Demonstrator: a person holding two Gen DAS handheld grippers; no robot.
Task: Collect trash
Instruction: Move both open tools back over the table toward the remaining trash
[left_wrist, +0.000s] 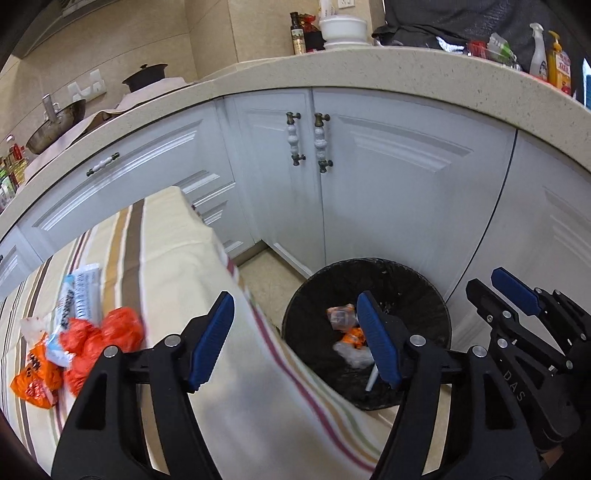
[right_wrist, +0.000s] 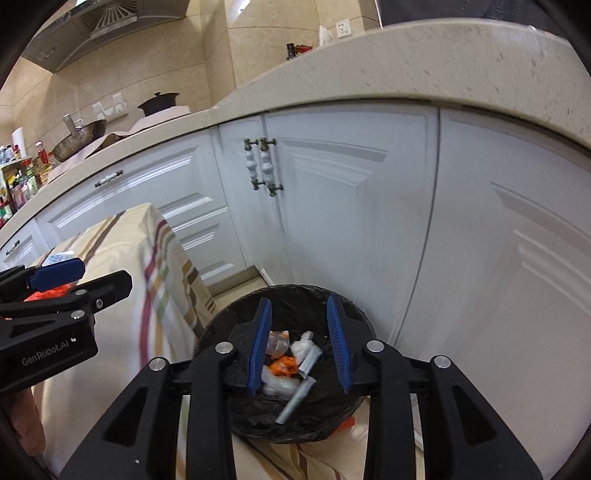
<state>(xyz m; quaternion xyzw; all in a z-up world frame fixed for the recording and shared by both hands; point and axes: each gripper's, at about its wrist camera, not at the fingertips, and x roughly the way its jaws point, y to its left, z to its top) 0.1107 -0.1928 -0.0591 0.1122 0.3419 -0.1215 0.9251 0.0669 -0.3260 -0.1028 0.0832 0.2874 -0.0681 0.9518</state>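
Observation:
A black-lined trash bin (left_wrist: 424, 295) stands on the floor by the white cabinets; it also shows in the right wrist view (right_wrist: 295, 295). Inside lie orange wrappers (left_wrist: 341, 314), a clear plastic piece and a white tube (right_wrist: 295, 400). My left gripper (left_wrist: 295, 338) is open and empty, between the table edge and the bin. My right gripper (right_wrist: 300, 343) is open and empty above the bin; it also shows in the left wrist view (left_wrist: 513, 291). On the striped tablecloth (left_wrist: 177, 251) lie red crumpled bags (left_wrist: 103, 339), an orange wrapper (left_wrist: 33, 380) and a blue-white packet (left_wrist: 79, 295).
White cabinet doors (left_wrist: 388, 177) with ornate handles (left_wrist: 321, 142) stand behind the bin under a speckled countertop (left_wrist: 369, 70). A wok (left_wrist: 55, 125), a dark pot (left_wrist: 146, 75), bottles (left_wrist: 554, 59) and a white bowl (left_wrist: 343, 31) sit on the counter.

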